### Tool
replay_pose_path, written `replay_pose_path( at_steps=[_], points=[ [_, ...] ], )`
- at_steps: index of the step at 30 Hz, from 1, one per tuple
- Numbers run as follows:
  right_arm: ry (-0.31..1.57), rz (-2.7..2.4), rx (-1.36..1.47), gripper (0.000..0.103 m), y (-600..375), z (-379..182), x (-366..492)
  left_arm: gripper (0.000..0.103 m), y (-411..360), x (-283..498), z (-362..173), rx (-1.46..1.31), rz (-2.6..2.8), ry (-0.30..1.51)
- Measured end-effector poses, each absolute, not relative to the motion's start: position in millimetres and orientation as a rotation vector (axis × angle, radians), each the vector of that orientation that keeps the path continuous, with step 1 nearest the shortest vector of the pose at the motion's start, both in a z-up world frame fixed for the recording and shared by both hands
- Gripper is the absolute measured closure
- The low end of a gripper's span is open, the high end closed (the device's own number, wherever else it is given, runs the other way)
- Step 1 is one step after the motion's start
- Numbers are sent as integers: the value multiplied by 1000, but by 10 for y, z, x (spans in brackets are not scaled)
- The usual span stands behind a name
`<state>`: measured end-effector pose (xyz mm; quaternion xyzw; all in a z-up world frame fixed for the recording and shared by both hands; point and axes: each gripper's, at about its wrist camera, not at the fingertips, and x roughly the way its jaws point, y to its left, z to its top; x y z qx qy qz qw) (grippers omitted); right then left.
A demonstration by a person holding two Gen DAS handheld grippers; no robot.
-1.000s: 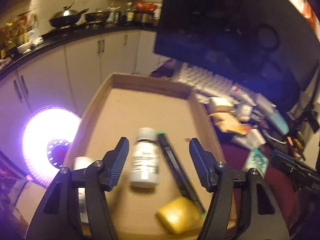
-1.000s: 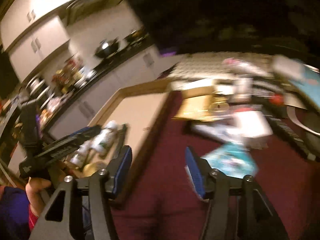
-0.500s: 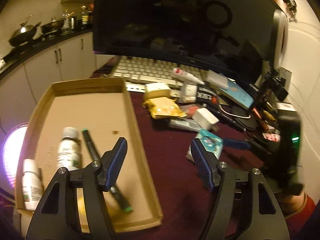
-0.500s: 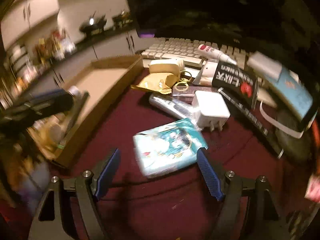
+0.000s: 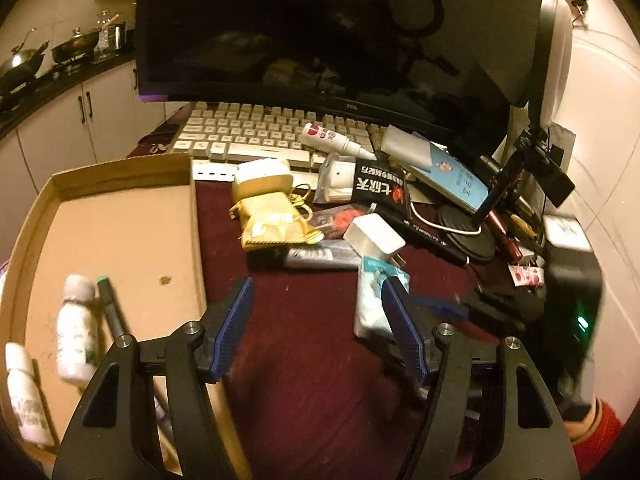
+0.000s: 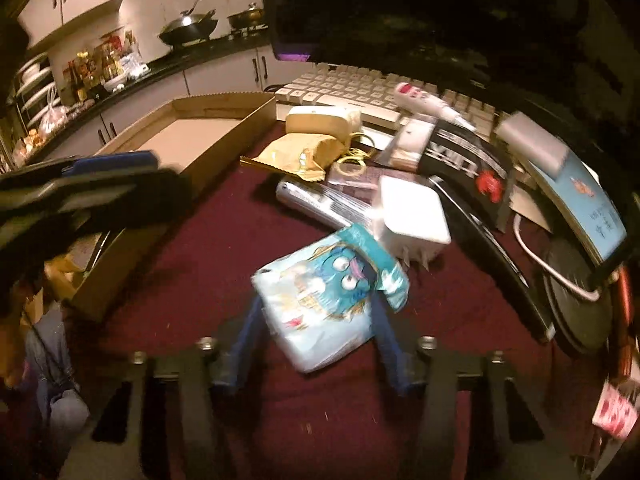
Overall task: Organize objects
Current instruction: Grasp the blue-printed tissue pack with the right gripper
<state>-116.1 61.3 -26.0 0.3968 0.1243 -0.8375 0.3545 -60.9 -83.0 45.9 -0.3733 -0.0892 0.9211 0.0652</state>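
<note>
Since half a second ago, the soft pale-blue cartoon-printed tissue pack (image 6: 332,300), at six o'clock on the maroon worktop (image 6: 192,272), is being closed upon by the right hand-held gripper (image 6: 316,344), so lifting appears imminent, while the left hand-held gripper (image 5: 320,328) is held wide and empty.

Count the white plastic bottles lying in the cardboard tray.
2. One white plastic bottle lies beside a black marker pen; the other lies at the shallow cardboard tray's near left corner. More may be hidden behind the left gripper.
</note>
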Motion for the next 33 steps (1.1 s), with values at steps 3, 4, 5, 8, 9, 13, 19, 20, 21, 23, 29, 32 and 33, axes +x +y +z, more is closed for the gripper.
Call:
replay_pose_path(
  at_steps=[3,4,5,8,9,13,19,20,21,23,29,32,33],
  points=[
    [267,-2184,1057,77,833,-270,-1130,36,-762,-793,447,-1157,2747,-311],
    [256,-2191,1067,78,878,-274,-1132,36,-726,-885,437,-1172,2738,-338],
    [239,-2207,1078,78,953,-275,-1130,36,-679,-977,427,-1187,2734,-353],
    [189,-2217,1088,78,1080,-261,-1132,36,-407,-1288,364,-1242,2721,-313],
    [172,-2220,1091,78,1112,-252,-1136,36,-291,-1395,311,-1287,2723,-273],
    [140,-2219,1091,78,1151,-225,-1143,36,-36,-1622,149,-1372,2739,-207],
    [137,-2209,1107,77,1126,-249,-1129,33,63,-1797,15,-1415,2756,-177],
    [138,-2208,1107,77,1126,-257,-1124,33,67,-1812,11,-1415,2752,-177],
    [138,-2207,1108,77,1126,-262,-1122,32,64,-1833,5,-1414,2744,-188],
    [136,-2204,1112,77,1123,-273,-1124,32,14,-1874,-22,-1422,2715,-262],
    [113,-2213,1117,68,1157,-246,-1145,33,-38,-1832,-31,-1406,2723,-246],
    [96,-2230,1112,54,1182,-216,-1152,34,-132,-1817,-34,-1411,2716,-259],
    [95,-2230,1113,52,1178,-209,-1160,34,-174,-1798,-31,-1418,2711,-262]
  ],
)
